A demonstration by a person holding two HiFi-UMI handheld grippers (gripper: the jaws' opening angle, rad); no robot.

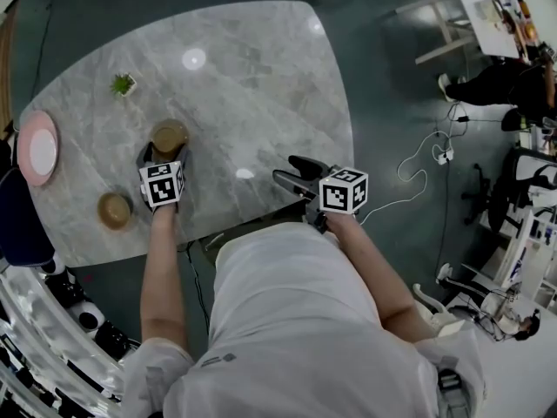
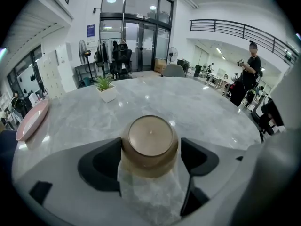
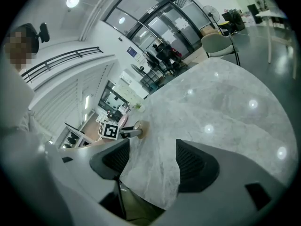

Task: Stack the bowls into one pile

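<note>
A brown bowl [image 1: 169, 136] stands on the marble table [image 1: 252, 68], between the fingers of my left gripper [image 1: 165, 152]. In the left gripper view the bowl [image 2: 150, 145] fills the gap of the left gripper [image 2: 150, 160]; the jaws stand wide on either side and do not press on it. A second brown bowl [image 1: 114, 210] sits alone near the table's front left edge. My right gripper [image 1: 294, 174] hovers open and empty over the table's near edge. In its own view the right gripper [image 3: 153, 161] has only tabletop between its fingers, with the bowl [image 3: 139, 127] far off.
A pink plate [image 1: 39, 148] lies at the table's left edge, also seen as the pink plate [image 2: 30, 121]. A small potted plant [image 1: 123, 84] stands behind the bowl. A person [image 2: 247, 79] stands beyond the table, with desks and cables on the floor to the right.
</note>
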